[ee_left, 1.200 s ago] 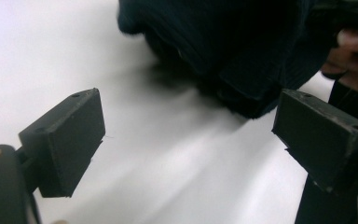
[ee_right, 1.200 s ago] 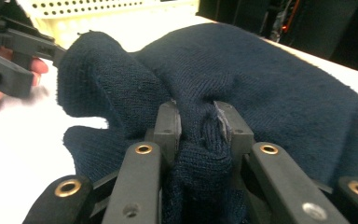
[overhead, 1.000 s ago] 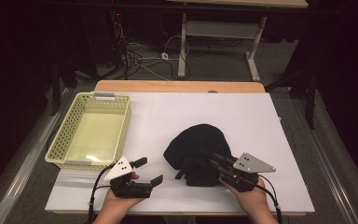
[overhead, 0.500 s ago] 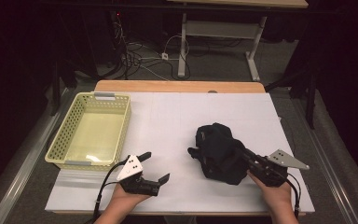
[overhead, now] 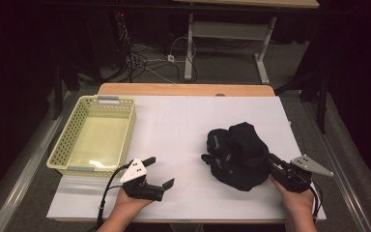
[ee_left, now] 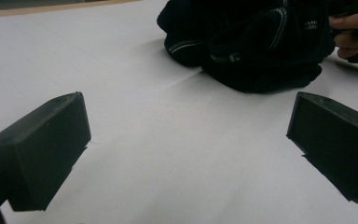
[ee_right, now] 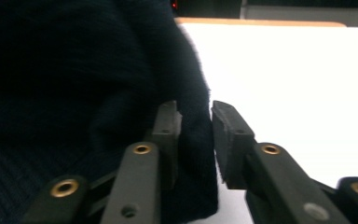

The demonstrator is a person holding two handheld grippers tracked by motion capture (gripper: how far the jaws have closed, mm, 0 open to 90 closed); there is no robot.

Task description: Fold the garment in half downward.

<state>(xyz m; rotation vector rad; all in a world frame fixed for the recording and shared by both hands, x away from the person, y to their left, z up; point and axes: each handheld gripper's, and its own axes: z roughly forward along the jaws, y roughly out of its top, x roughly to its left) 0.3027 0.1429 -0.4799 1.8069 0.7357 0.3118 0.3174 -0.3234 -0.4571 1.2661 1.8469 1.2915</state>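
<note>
A crumpled black garment [overhead: 236,154] with thin white stitching lies on the white table [overhead: 183,121], right of centre. My right gripper [overhead: 272,162] reaches into the garment's right edge from the near right. In the right gripper view a fold of the garment [ee_right: 74,70] sits between the two pads of my right gripper [ee_right: 196,135]. Its jaws have just been opening a little, and the pads still touch the fold. My left gripper [overhead: 160,171] rests near the front edge, left of centre, open wide with nothing in it. The left gripper view has the garment [ee_left: 251,42] beyond my left gripper [ee_left: 186,144].
A pale yellow mesh basket [overhead: 125,130] with nothing in it stands at the table's left side. A person's hand [ee_left: 354,37] on the right gripper lies beside the garment. Cables and a desk frame lie on the floor beyond the table's far wooden edge [overhead: 183,89].
The right gripper has moved right, dragging the garment with it from the middle; the garment has gone from a rounded heap to a crumpled one. The left gripper's jaws have spread slightly wider.
</note>
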